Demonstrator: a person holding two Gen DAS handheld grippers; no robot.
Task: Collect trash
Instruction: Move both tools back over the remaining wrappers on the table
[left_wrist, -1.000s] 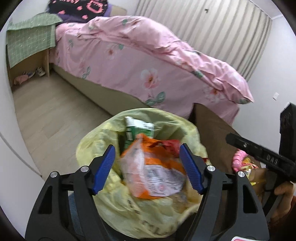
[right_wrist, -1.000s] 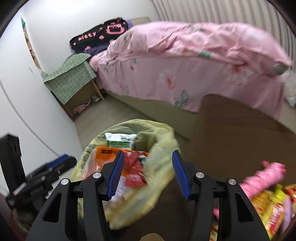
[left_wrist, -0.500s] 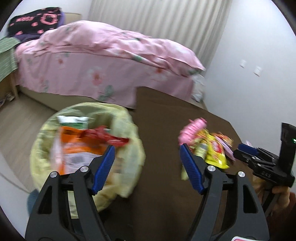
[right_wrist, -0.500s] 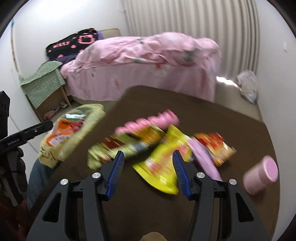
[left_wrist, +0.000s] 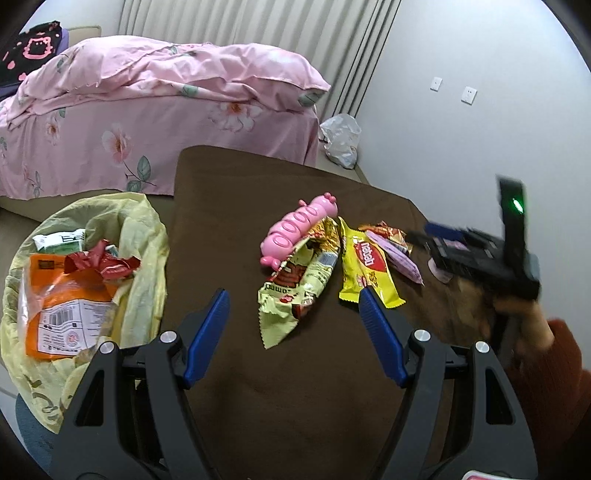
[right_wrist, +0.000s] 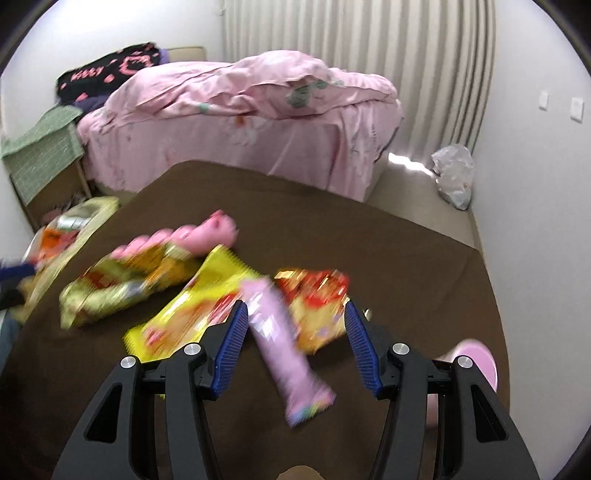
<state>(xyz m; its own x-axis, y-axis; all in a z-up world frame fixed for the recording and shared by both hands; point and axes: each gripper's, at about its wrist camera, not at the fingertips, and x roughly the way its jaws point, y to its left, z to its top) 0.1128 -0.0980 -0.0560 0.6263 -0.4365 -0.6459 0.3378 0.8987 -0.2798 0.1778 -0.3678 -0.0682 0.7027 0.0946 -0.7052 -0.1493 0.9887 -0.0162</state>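
- The brown table (left_wrist: 295, 387) serves as the landmark; a cluster of snack wrappers lies near its middle.
- The left gripper (left_wrist: 293, 295) hangs over the near part of the table with its blue jaws spread wide and nothing between them.
- The right gripper (right_wrist: 293, 314) hovers low over the wrappers, its jaws released; the lilac wrapper (right_wrist: 284, 354) lies on the table in the gap between them, not pinched.
- Just beside the lilac wrapper sit an orange-red wrapper (right_wrist: 317, 306) and a yellow wrapper (left_wrist: 367, 267). The yellow one bears a red oval logo with white letters, seen upside down and not surely readable.
- A pale green wrapper (left_wrist: 295, 291) with brown print lies left of the yellow one; its lettering is also inverted and unclear.
- A pink caterpillar-shaped toy (left_wrist: 299, 229) rests touching the far end of the green wrapper.
- A pink round container (right_wrist: 478, 360) sits at the table's right side.
- Off the table's left edge stands a bin lined with a yellow trash bag (left_wrist: 144, 258). Inside are an orange packet (left_wrist: 66, 306) with a white barcode label, a crumpled red wrapper (left_wrist: 99, 264) and a green-and-white carton (left_wrist: 61, 238).
- Beyond the table stands a bed with a pink floral quilt (left_wrist: 155, 92).
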